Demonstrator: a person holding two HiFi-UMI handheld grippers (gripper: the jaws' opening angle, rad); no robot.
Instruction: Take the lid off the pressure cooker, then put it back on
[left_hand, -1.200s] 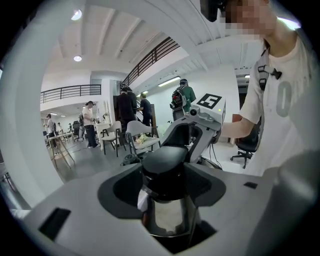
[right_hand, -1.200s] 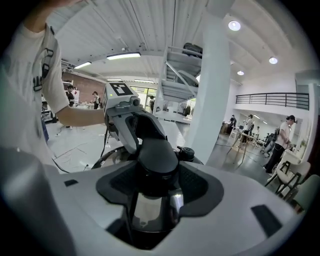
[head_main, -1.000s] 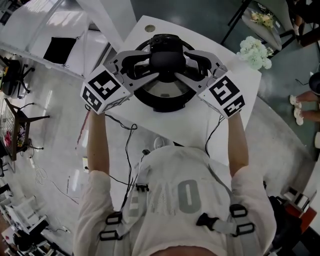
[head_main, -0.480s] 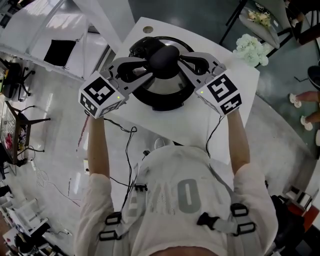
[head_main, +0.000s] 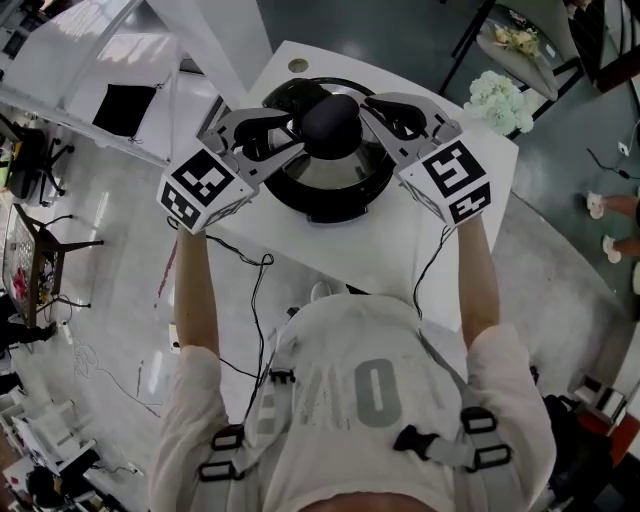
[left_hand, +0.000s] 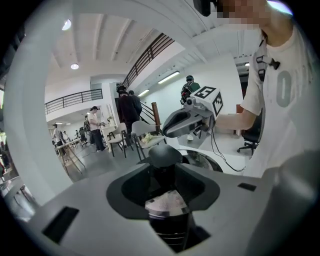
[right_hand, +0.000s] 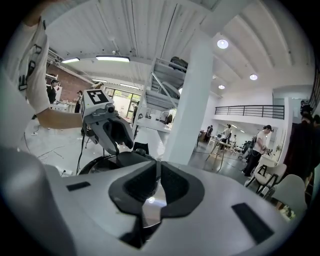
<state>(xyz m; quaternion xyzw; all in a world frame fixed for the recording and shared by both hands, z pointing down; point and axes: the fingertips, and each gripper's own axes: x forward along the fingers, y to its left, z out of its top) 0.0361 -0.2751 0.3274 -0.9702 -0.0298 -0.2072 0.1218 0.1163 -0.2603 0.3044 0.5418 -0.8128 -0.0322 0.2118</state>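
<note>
Lid removal is in hand, I judge. One steel lid (head_main: 330, 176) with a black dome knob (head_main: 330, 120) sits over one black pressure cooker (head_main: 325, 209) near the white desk's (head_main: 400, 250) far edge. The left hand-held gripper (head_main: 292, 128), jaws just eased wider, pinches a dark part beneath the knob; the right hand-held gripper (head_main: 373, 113), just closed, is pressed nearly together. Next: lift evenly.
</note>
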